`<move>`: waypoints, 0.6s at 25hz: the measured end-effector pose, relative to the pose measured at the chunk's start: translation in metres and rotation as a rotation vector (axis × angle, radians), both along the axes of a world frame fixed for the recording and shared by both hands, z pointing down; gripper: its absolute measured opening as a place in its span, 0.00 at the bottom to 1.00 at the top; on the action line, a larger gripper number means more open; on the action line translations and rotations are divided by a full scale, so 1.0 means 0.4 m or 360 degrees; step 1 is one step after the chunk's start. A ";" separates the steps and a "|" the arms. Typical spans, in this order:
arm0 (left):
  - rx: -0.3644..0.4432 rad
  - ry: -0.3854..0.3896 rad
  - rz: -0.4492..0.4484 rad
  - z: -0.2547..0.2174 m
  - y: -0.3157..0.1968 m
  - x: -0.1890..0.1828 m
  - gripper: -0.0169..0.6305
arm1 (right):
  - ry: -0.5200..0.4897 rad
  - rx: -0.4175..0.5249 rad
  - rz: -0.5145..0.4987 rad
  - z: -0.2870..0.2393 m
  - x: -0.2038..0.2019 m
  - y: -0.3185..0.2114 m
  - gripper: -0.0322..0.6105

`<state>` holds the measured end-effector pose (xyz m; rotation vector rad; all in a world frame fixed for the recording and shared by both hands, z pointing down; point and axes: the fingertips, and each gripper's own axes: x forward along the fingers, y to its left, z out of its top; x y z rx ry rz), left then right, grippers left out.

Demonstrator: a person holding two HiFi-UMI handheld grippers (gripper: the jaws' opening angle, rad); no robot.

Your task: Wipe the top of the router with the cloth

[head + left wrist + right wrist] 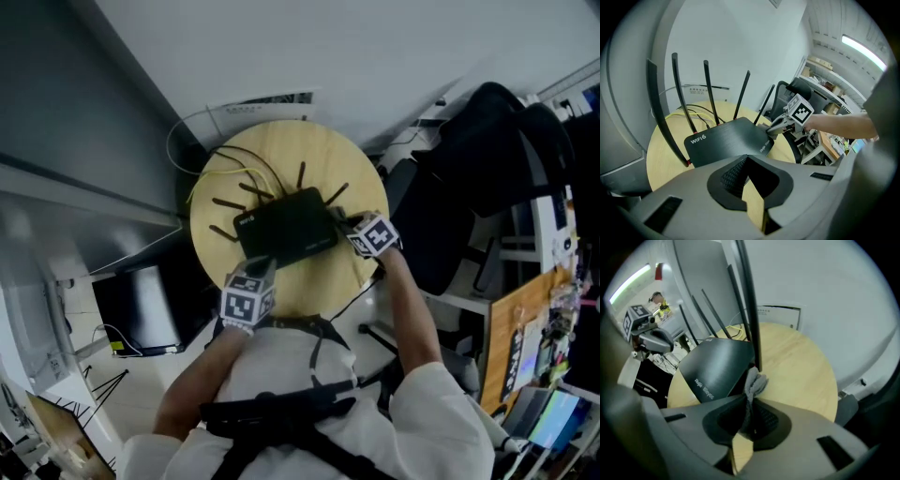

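Note:
A black router (286, 228) with several upright antennas lies on a round wooden table (319, 150). My right gripper (349, 225) is at the router's right edge, shut on a small grey cloth (754, 383). The cloth sticks out of the jaws and touches the router (717, 369) at the corner beside an antenna (750, 310). My left gripper (262, 272) is at the near left corner. In the left gripper view that corner of the router (726, 140) runs into the closed jaws of the left gripper (749, 187). The right gripper (771, 130) shows across the router.
Yellow and black cables (202, 178) trail off the table's far left side toward the wall. A dark office chair (469, 169) stands close to the table's right. A black box (141, 309) sits on the floor at the left. Bare wood (797, 366) lies right of the router.

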<state>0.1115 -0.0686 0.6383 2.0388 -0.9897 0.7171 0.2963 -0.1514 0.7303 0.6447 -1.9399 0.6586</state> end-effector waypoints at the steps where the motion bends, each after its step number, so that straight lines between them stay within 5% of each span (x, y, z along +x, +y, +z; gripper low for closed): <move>1: -0.0006 -0.0007 -0.0013 0.002 0.001 -0.007 0.01 | -0.0005 0.0008 -0.0063 0.005 -0.009 -0.002 0.11; 15: -0.0041 -0.0016 -0.0046 0.012 0.013 -0.041 0.01 | 0.0038 -0.0012 -0.0396 0.041 -0.009 0.059 0.11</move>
